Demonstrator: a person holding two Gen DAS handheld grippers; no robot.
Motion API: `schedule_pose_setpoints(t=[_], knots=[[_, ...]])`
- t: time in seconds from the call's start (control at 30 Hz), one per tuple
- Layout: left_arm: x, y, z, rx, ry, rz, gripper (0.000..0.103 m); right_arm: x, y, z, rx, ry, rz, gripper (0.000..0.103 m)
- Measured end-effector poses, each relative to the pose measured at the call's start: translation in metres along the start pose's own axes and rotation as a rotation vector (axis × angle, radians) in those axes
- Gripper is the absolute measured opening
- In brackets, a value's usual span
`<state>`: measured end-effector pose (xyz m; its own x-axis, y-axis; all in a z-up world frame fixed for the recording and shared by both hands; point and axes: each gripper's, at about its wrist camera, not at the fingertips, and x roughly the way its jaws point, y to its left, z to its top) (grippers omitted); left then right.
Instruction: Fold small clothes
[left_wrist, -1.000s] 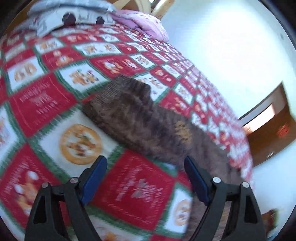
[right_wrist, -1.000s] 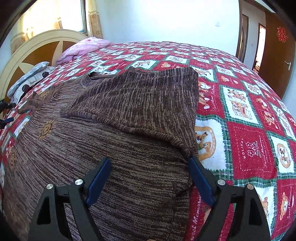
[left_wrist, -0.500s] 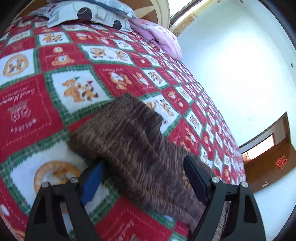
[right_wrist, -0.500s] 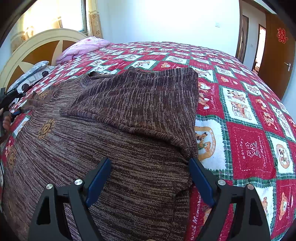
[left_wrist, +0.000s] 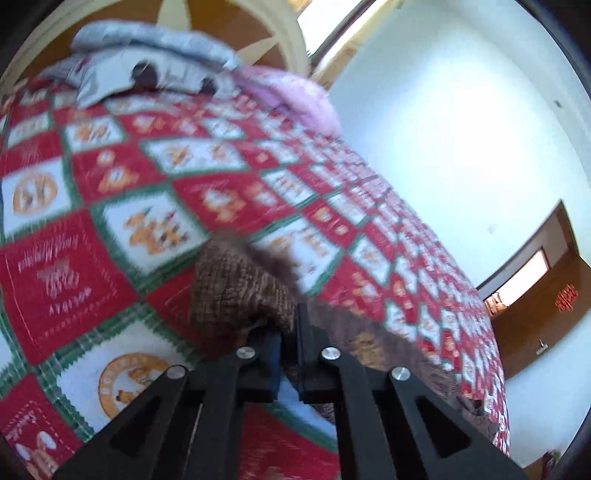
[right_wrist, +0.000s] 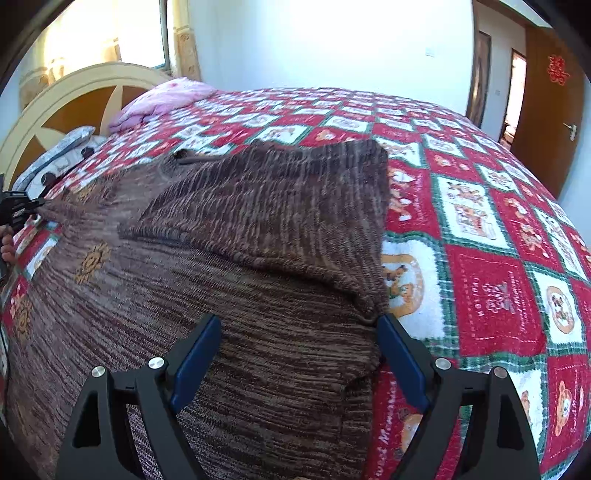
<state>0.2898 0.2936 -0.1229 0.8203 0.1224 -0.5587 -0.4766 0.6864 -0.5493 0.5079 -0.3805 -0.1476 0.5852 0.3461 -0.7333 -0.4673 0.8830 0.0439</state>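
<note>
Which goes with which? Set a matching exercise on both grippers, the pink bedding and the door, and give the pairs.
Column one:
1. left gripper
2. right gripper
3. pink bedding
4. door

Column two:
A. open, over the sweater
B. beside the headboard
C. shut on the sweater sleeve
D. brown, with a red ornament

Pairs: 1-C, 2-A, 3-B, 4-D

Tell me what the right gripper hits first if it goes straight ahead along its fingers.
Most likely the brown sweater: the open right gripper points down at its body, near the folded-over sleeve. Depth unclear.
</note>
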Motion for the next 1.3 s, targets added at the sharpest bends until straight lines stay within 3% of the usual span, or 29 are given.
schedule_pose_setpoints(t=[0.17,0.33,0.5,0.87,0.97,1.07,1.1,1.13,1.17,1.2,1.23,1.3], knots=[[-0.015,-0.042,0.012,0.077,-0.029,-0.058,0.006,-0.022,-0.026,0.006,0.130,-0.121,-0.023,0.087],[-0.012,-0.070,0.019,0.089,-0.031,-0.081,0.006,-0.042,-0.049,0.009,0.230,-0.226,-0.050,0.087],[-0.016,-0.106,0.010,0.176,-0.034,-0.124,0.006,-0.045,-0.051,0.011,0.259,-0.241,-0.056,0.087],[-0.013,-0.211,-0.041,0.344,0.047,-0.264,0.006,-0.046,-0.043,0.009,0.237,-0.250,-0.062,0.087],[-0.013,-0.249,-0.074,0.467,0.032,-0.267,0.006,-0.052,-0.048,0.009,0.263,-0.282,-0.070,0.087],[-0.007,-0.290,-0.141,0.719,0.025,-0.239,0.006,-0.052,-0.057,0.009,0.308,-0.280,-0.056,0.087],[-0.001,-0.307,-0.181,0.874,0.036,-0.195,0.011,-0.049,-0.061,0.008,0.328,-0.266,-0.044,0.087],[0.003,-0.314,-0.207,0.961,0.051,-0.162,0.014,-0.047,-0.063,0.008,0.342,-0.254,-0.037,0.087],[0.004,-0.319,-0.231,1.037,0.077,-0.160,0.023,-0.045,-0.066,0.008,0.355,-0.243,-0.032,0.087],[0.002,-0.321,-0.254,1.104,0.107,-0.189,0.033,-0.044,-0.068,0.008,0.364,-0.235,-0.032,0.087],[-0.004,-0.320,-0.274,1.157,0.117,-0.216,0.035,-0.044,-0.070,0.007,0.373,-0.234,-0.036,0.087],[-0.017,-0.316,-0.287,1.183,0.111,-0.240,0.050,-0.045,-0.073,0.007,0.384,-0.240,-0.035,0.087]])
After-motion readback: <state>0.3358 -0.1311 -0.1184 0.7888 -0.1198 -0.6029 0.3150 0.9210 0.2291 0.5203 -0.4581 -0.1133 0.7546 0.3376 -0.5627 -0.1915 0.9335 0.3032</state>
